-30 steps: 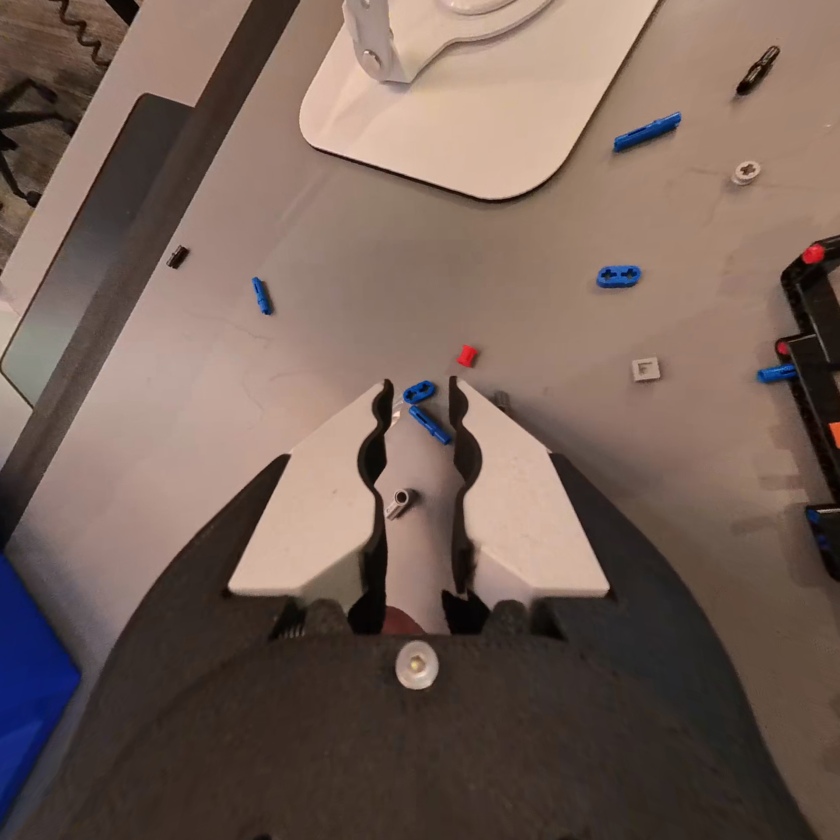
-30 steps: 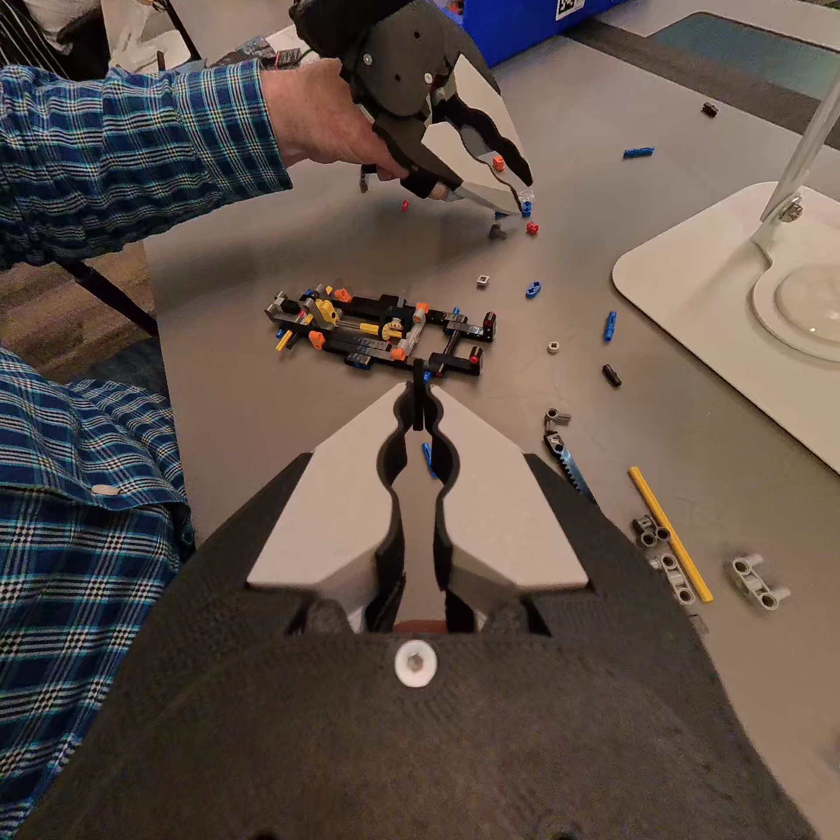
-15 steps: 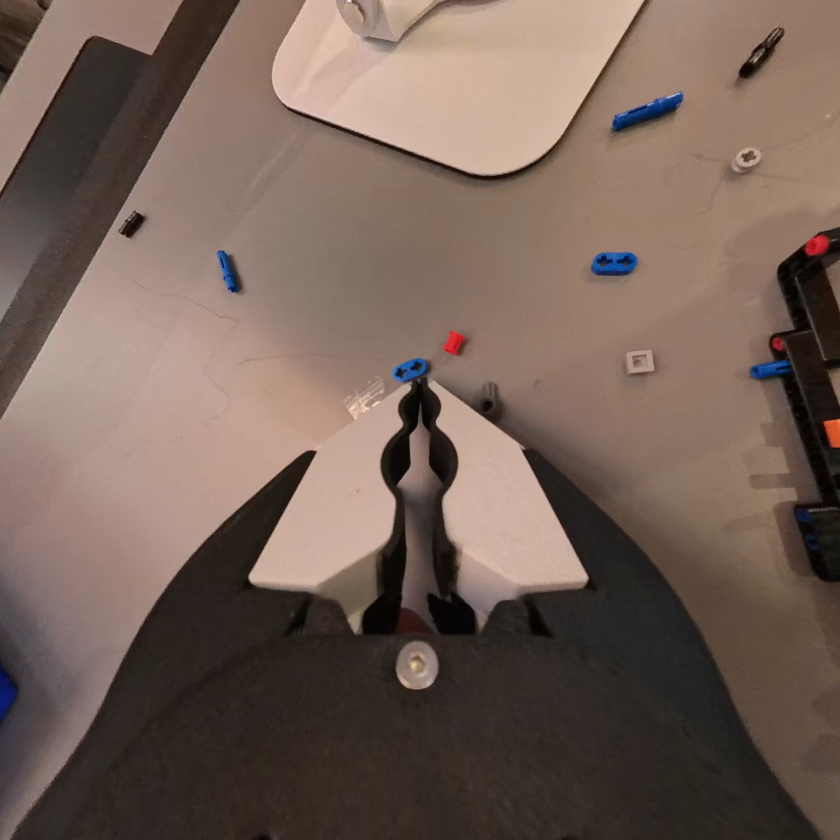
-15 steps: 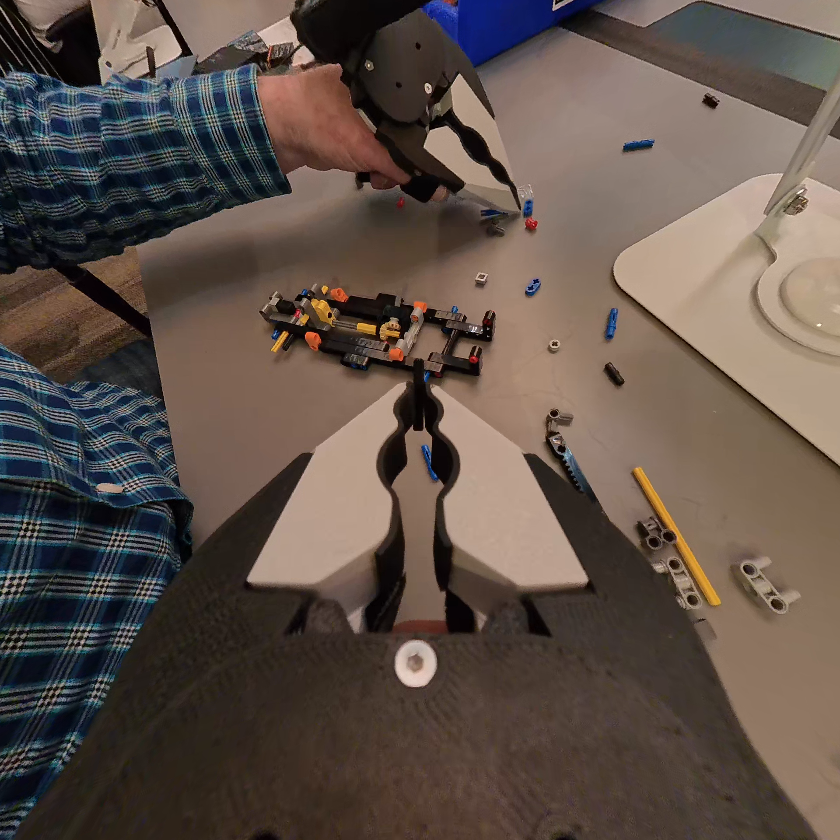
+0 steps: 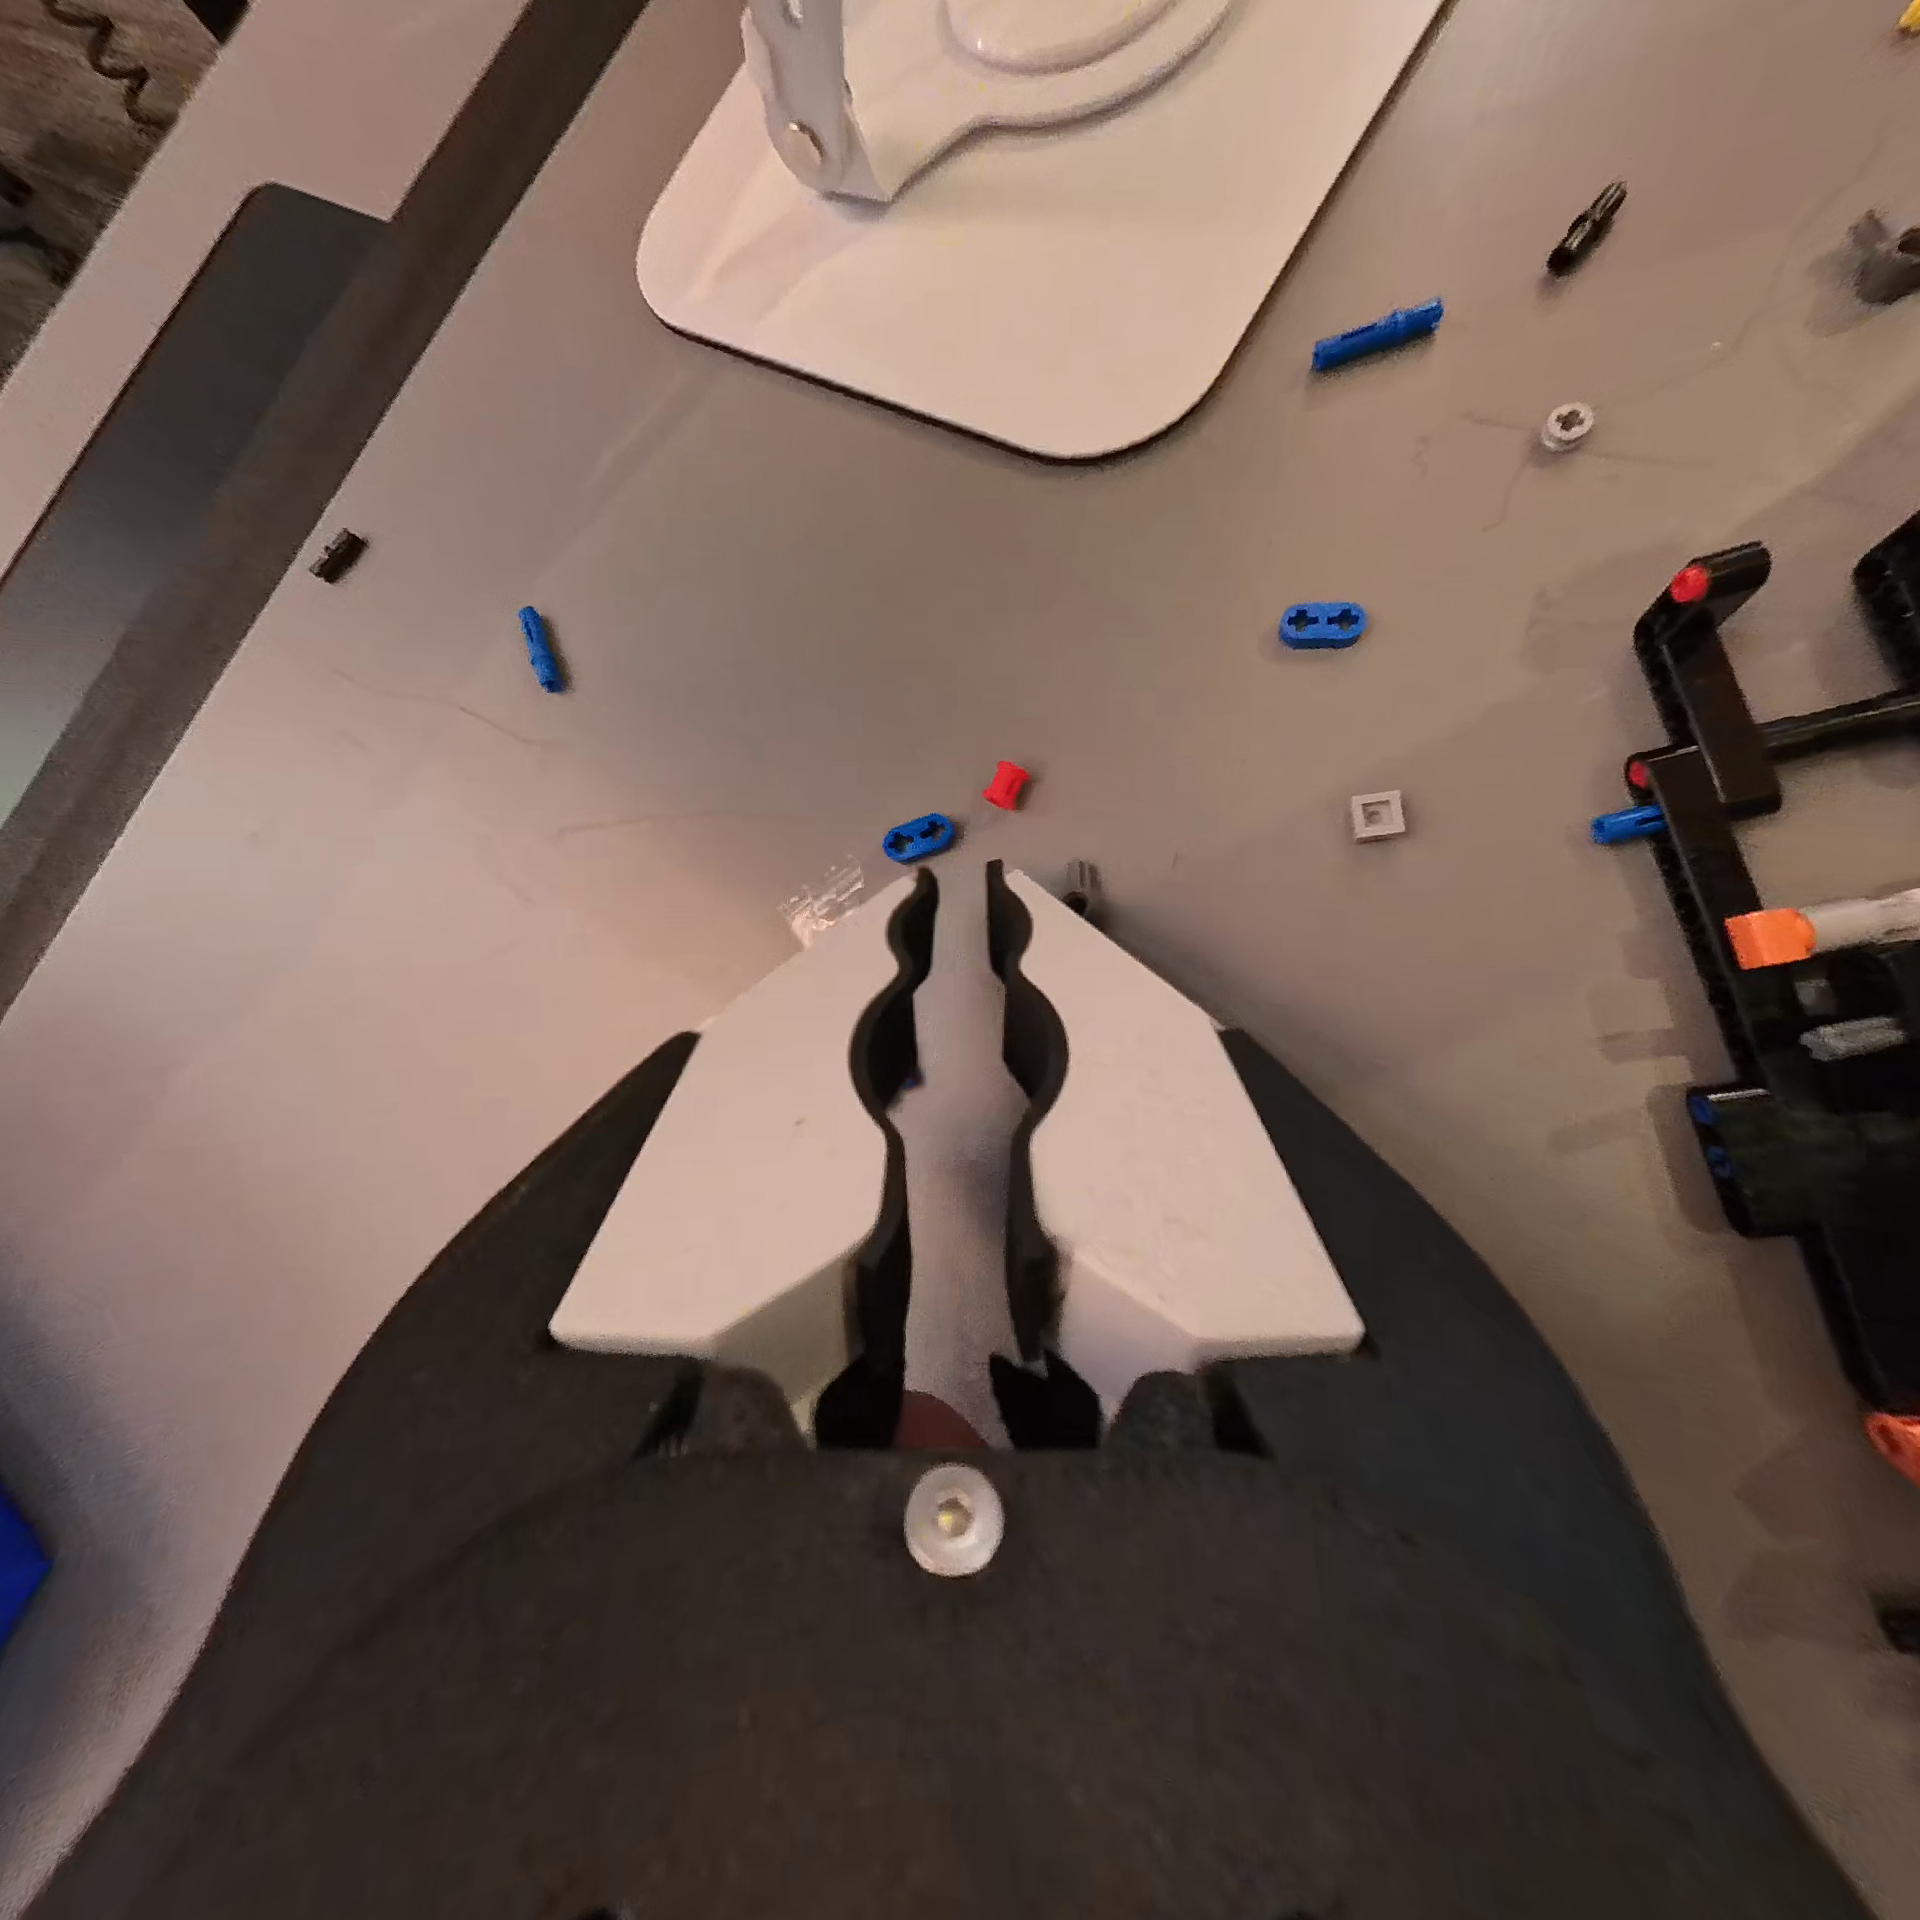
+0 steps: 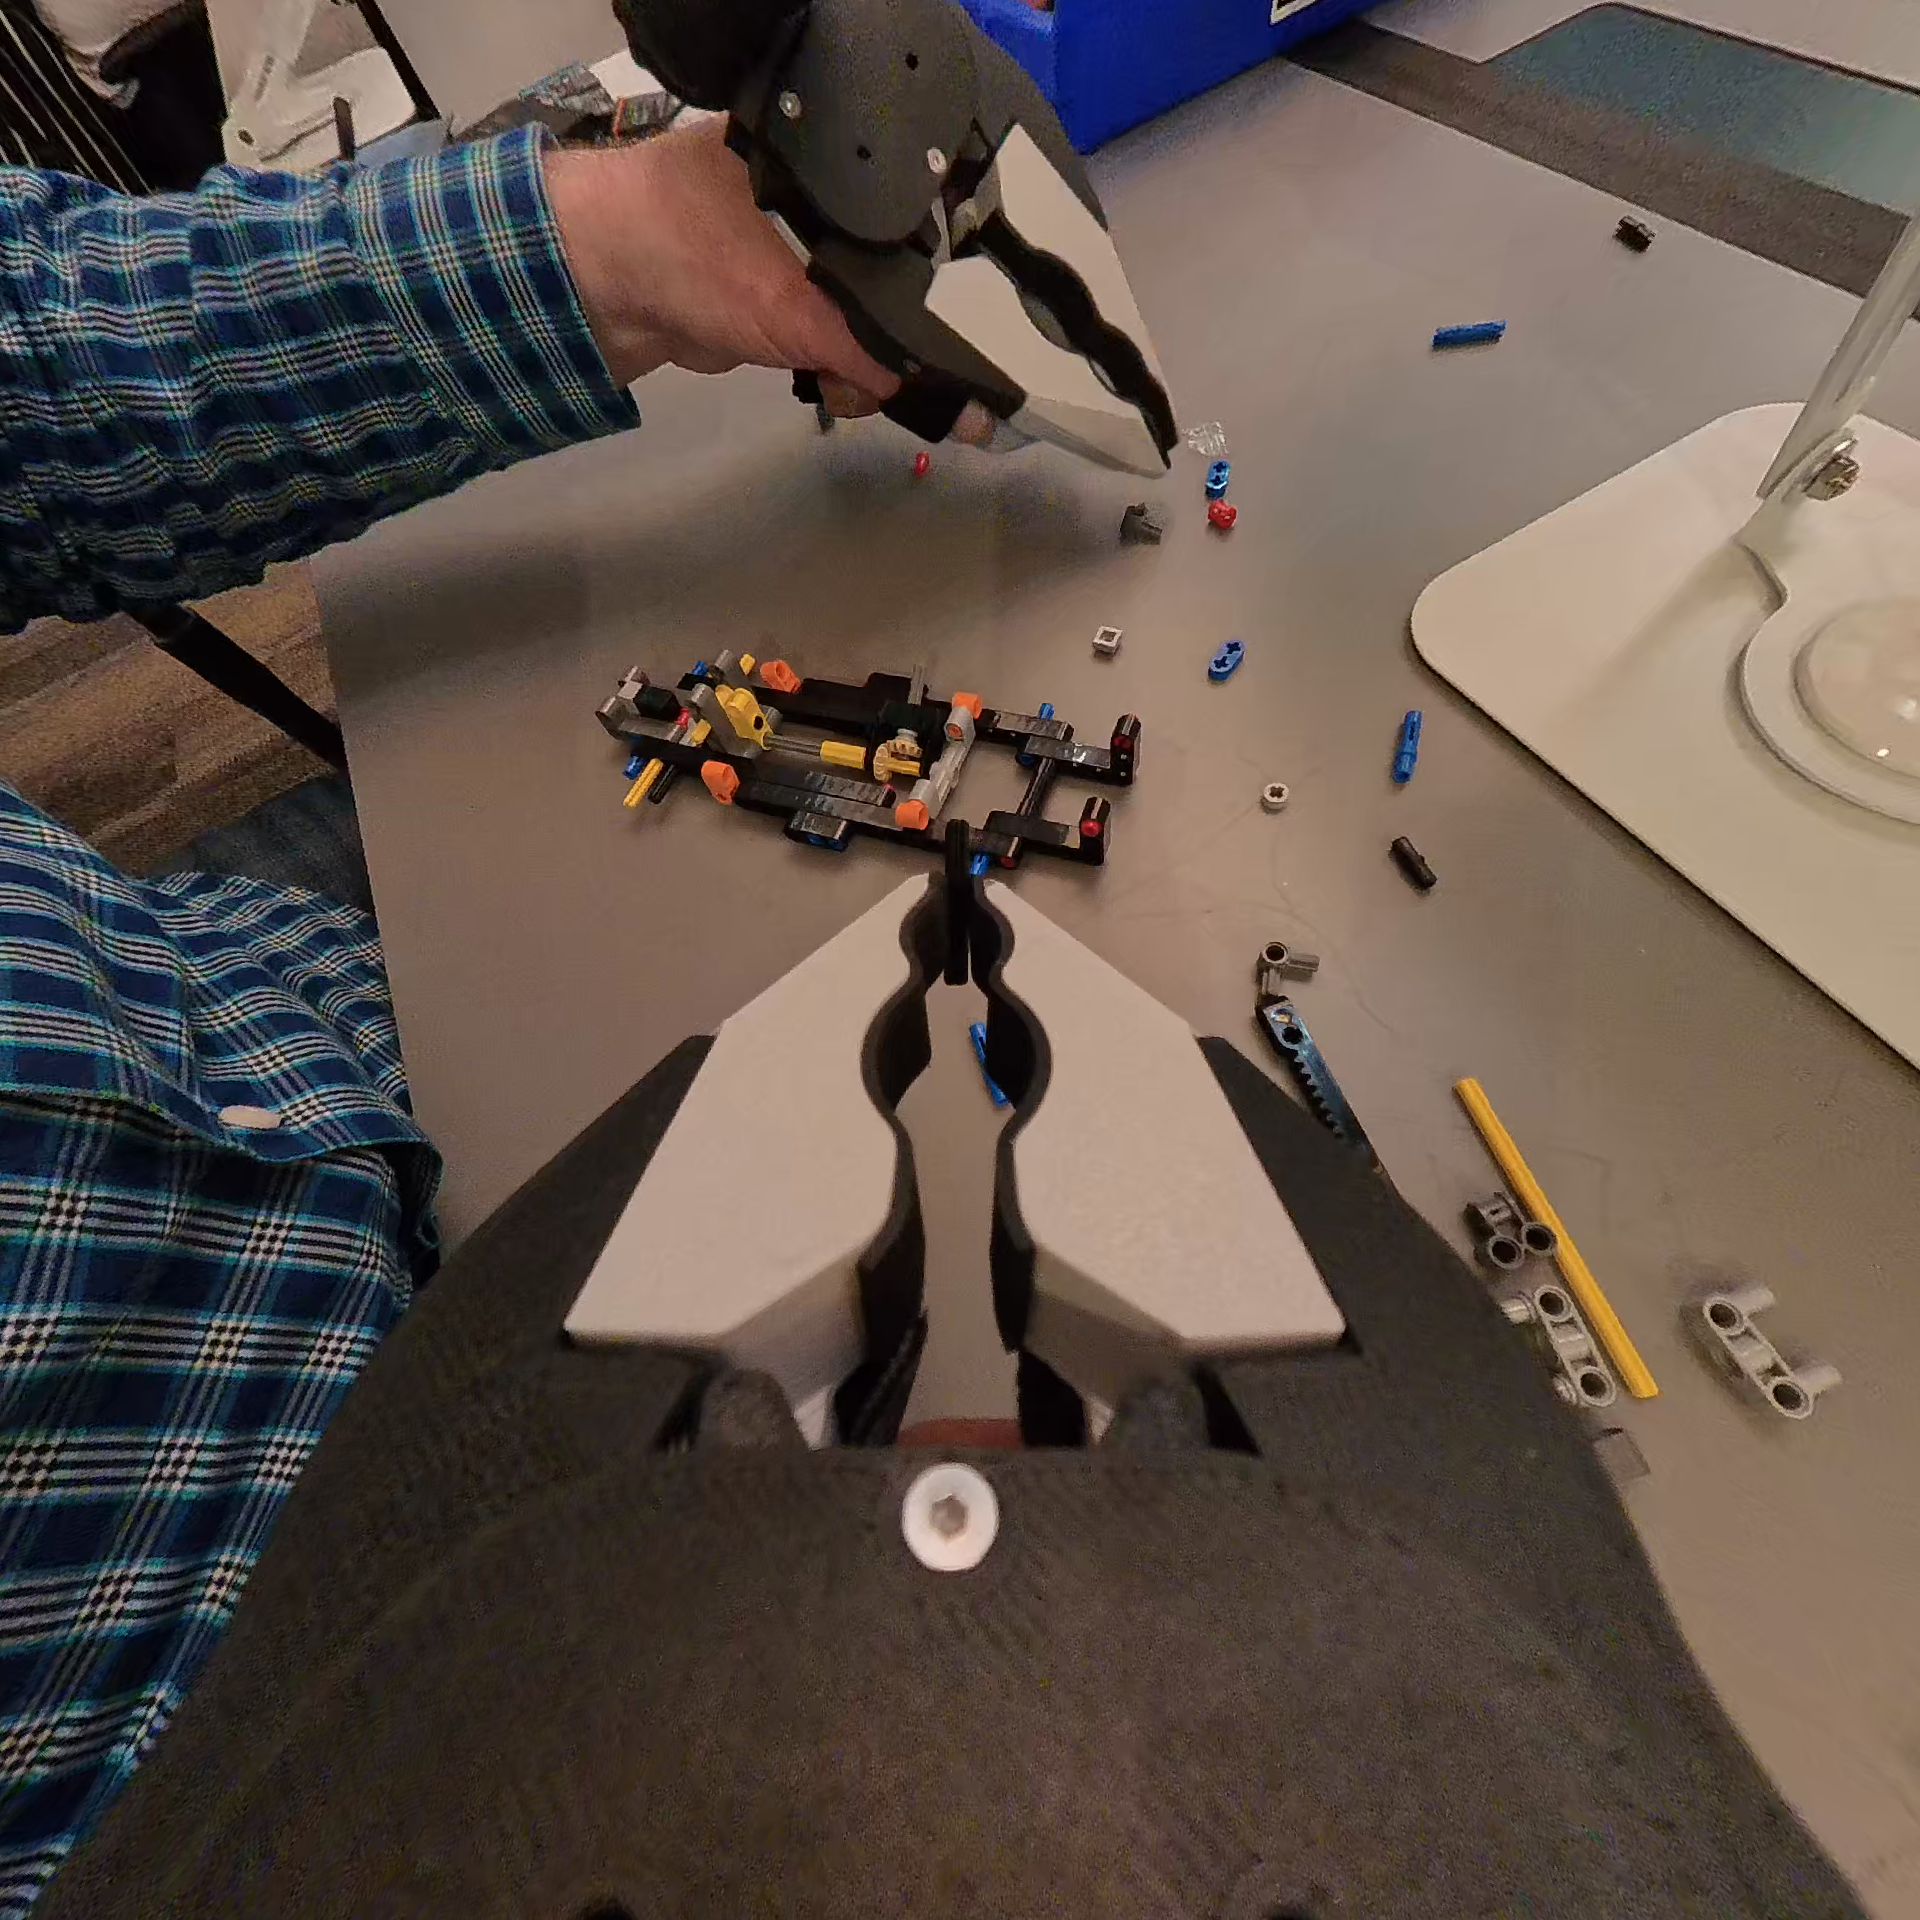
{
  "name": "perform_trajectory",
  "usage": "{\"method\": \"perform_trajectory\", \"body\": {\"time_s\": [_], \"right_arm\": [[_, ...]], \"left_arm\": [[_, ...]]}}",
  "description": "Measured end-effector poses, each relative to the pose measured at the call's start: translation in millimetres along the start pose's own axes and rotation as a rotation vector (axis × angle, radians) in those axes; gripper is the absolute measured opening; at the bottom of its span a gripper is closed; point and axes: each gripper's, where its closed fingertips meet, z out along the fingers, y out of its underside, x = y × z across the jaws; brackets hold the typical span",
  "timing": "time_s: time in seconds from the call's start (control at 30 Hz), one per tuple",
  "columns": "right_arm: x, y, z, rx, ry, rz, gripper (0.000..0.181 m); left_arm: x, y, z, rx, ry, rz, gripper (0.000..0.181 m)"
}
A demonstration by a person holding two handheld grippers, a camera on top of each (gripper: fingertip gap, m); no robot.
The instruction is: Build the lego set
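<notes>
Jaws on the left gripper (image 5: 961, 878) stand a narrow way apart, tips hanging over the grey table (image 5: 644, 790) with nothing visibly between them. Just past the tips lies a small blue two-hole link (image 5: 918, 836), and right beside it, a touch farther, a red bush (image 5: 1004, 784). A clear little piece (image 5: 826, 896) sits at the left tip, a dark grey connector (image 5: 1081, 879) peeks out at the right tip. Farther right there's a second blue link (image 5: 1321, 624) and a pale grey square piece (image 5: 1377, 814); off to the left, a blue pin (image 5: 541, 648). At the far side rests the white base (image 5: 1018, 312) of a stand.

Over to the right gripper (image 6: 957, 894): jaws are clamped on a slim black piece (image 6: 955, 904) that stands upright between the tips. Directly beyond it lies the lego chassis (image 6: 873, 764), a long black frame with orange, yellow and grey parts, flat on the table in the middle of this view. A blue pin (image 6: 987, 1062) shows on the table through the gap between the fingers. To the right, near the gripper, lie a toothed rack (image 6: 1307, 1070), a yellow axle (image 6: 1553, 1236) and grey connectors (image 6: 1756, 1349). At the far side a hand (image 6: 707, 281) in a plaid sleeve (image 6: 270, 353) holds the left gripper tip-down over the loose pieces.
</notes>
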Motion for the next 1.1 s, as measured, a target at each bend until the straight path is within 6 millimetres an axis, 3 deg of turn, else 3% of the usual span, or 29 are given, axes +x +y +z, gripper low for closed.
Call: {"method": "perform_trajectory", "body": {"time_s": [0.57,1.1], "right_arm": [[10,2,4,0.031,-0.008,-0.003,0.000],[12,-37,59,0.085,-0.084,-0.040,0.000]], "left_arm": [[-12,-1,-12,0.015,-0.005,0.011,0.028],[-20,6,-23,0.054,0.037,0.000,0.030]]}}
